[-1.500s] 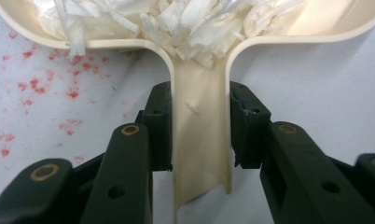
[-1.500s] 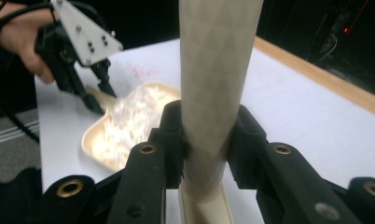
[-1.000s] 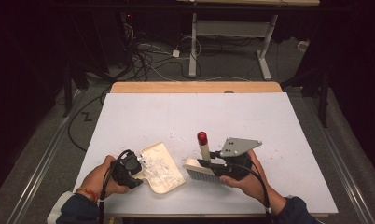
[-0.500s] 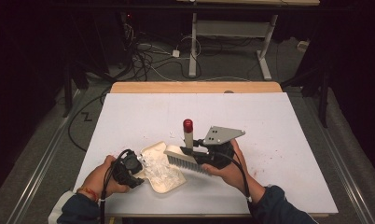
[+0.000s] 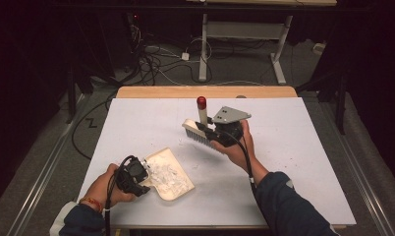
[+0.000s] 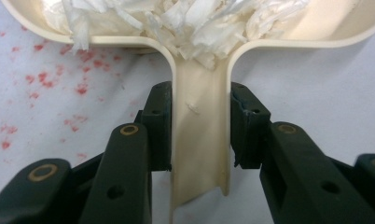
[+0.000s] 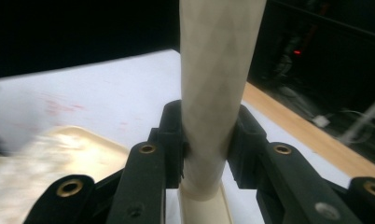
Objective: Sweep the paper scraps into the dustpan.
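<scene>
**Brush lifted away from a loaded dustpan**

You were between sweeps. The cream plastic dustpan [image 5: 170,174] lay at the lower left of the high view, flat on the white tabletop [image 5: 303,147], already carrying a heap of shredded white paper scraps [image 5: 165,173]. The cream hand brush with the red-capped handle [image 5: 200,129] was up near the centre of that frame, well apart from the pan, bristles facing down and to the left. I judged the collecting step as largely done: I could make out no loose shreds on the tabletop, though faint red specks showed around the pan in the left gripper view.

Your left gripper [image 5: 132,176] pinched the dustpan's channel-shaped handle [image 6: 200,140], one black pad pressed against each side of it, with the pan's mouth and its paper load at the top of that view. Nothing looked tilted or slipping there.

Your right gripper [image 5: 224,133] clamped the brush's round cream handle [image 7: 213,102], which rose through the middle of the right gripper view between the pads; both pads sat tight against it. The dustpan showed blurred at the lower left of that view.

The next move, as I read it, called for either bringing the brush back down beside the pan's open lip for one last pass, or setting it down and carrying the pan off level, so the light paper did not spill over the shallow rim. Keeping the left grip firm and the pan flat mattered most.
</scene>
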A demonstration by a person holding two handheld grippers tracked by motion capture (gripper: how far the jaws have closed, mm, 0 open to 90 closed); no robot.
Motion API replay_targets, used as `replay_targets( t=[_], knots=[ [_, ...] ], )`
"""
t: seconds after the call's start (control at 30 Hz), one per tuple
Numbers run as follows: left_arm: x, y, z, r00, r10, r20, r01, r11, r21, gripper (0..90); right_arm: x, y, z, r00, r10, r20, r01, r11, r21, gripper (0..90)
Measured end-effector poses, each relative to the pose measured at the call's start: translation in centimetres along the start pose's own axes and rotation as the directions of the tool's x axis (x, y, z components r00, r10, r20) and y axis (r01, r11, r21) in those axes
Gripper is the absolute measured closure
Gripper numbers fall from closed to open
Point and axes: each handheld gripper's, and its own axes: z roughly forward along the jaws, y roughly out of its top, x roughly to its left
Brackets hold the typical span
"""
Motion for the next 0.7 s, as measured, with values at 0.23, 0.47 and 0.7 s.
replay_targets(
  t=[0.23,0.47,0.7],
  knots=[
    [0.2,-0.3,0.0,0.9997,-0.023,0.011,0.023,0.9997,-0.009,62.4,-0.1,-1.1,4.1,0.9982,-0.036,0.049,0.035,0.999,0.018,71.0],
    [0.5,-0.6,0.1,0.9986,-0.046,0.026,0.047,0.9984,-0.030,62.5,1.6,-1.1,4.5,0.9963,-0.042,-0.075,0.043,0.999,0.002,70.6],
    [0.5,-0.6,0.0,0.9986,-0.048,0.021,0.049,0.9984,-0.029,62.5,4.0,-1.2,3.2,0.9732,-0.106,-0.204,0.107,0.994,-0.006,69.3]
  ],
)
